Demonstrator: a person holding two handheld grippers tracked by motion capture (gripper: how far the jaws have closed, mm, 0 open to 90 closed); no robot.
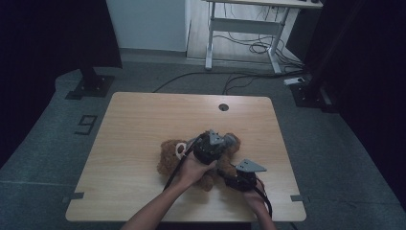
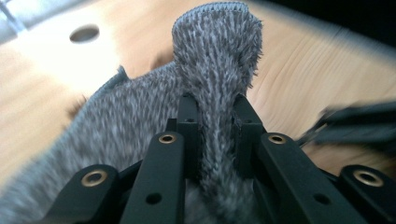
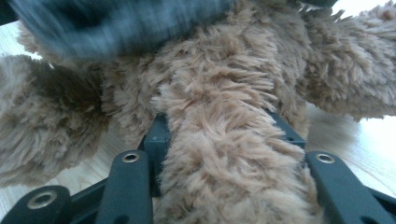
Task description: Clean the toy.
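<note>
A dim room: grey carpet floor (image 1: 43,143), pale wall (image 1: 143,24), white-legged desk (image 1: 249,28) over tangled cables (image 1: 249,48).

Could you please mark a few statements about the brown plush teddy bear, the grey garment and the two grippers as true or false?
1. The left gripper is shut on a strip of the grey fuzzy knitted garment. True.
2. The right gripper hangs open above the table. False: it is shut on a limb of the brown plush teddy bear.
3. The teddy bear lies on the light wooden table. True.
4. The teddy bear is white. False: its fur is brown.
5. The table has a round hole near its far edge. True.
</note>
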